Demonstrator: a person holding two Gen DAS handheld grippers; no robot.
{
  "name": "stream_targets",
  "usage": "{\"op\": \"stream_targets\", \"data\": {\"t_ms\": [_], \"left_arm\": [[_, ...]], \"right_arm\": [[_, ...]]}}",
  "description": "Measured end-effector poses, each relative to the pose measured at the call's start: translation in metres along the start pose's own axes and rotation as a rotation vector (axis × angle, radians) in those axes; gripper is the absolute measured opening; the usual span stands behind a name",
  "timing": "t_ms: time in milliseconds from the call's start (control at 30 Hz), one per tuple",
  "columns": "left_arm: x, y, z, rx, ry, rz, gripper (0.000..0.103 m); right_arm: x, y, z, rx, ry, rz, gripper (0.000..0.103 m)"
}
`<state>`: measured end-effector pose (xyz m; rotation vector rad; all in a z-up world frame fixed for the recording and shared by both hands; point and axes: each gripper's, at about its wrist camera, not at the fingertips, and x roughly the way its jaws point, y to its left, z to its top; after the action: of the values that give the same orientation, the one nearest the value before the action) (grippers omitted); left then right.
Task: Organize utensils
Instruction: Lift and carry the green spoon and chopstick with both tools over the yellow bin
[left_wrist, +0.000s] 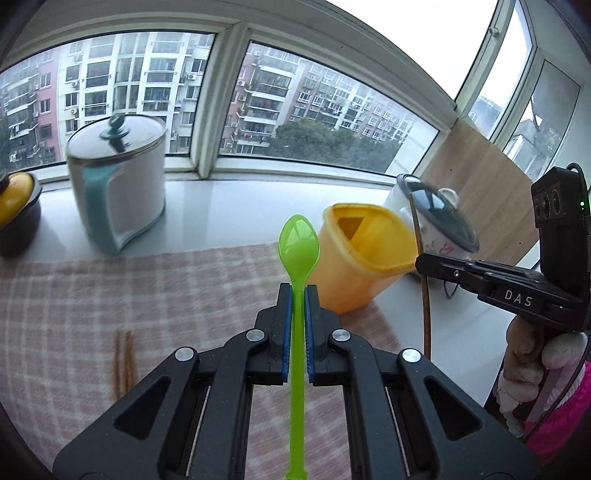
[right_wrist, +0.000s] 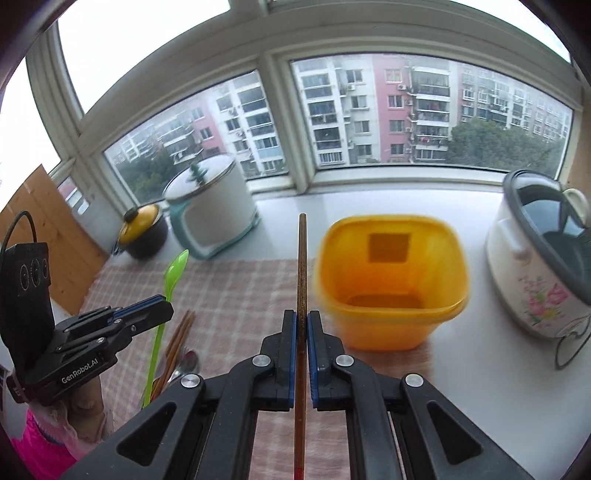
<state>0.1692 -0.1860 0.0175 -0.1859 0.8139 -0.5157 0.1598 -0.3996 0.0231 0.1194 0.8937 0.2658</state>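
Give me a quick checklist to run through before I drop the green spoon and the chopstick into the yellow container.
1. Left gripper shut on the green spoon: ok.
2. Right gripper shut on the brown chopstick: ok.
3. Yellow container upright, mouth open, nothing visible inside: ok.
4. Spoon bowl already over the container mouth: not ok, it sits left of the rim.
5. Chopstick tip over the mouth: not ok, it also sits left of the container.
6. Utensils left on the checked cloth: not ok, more chopsticks and a metal spoon remain.
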Motion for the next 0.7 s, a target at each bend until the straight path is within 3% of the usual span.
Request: {"op": "stream_targets", "data": {"t_ms": [267, 700], "left_arm": [[0.026, -0.028, 0.043, -0.006, -0.041, -0.047, 0.004], [0.071, -0.073, 0.091, 0.017, -0.074, -0.044, 0.004]], "right_arm": [[-0.007, -0.035, 0.036, 0.047, -0.047, -0.017, 0.003], [-0.01, -0.074, 0.085, 0.081, -0.103, -0.026, 0.003]]}}
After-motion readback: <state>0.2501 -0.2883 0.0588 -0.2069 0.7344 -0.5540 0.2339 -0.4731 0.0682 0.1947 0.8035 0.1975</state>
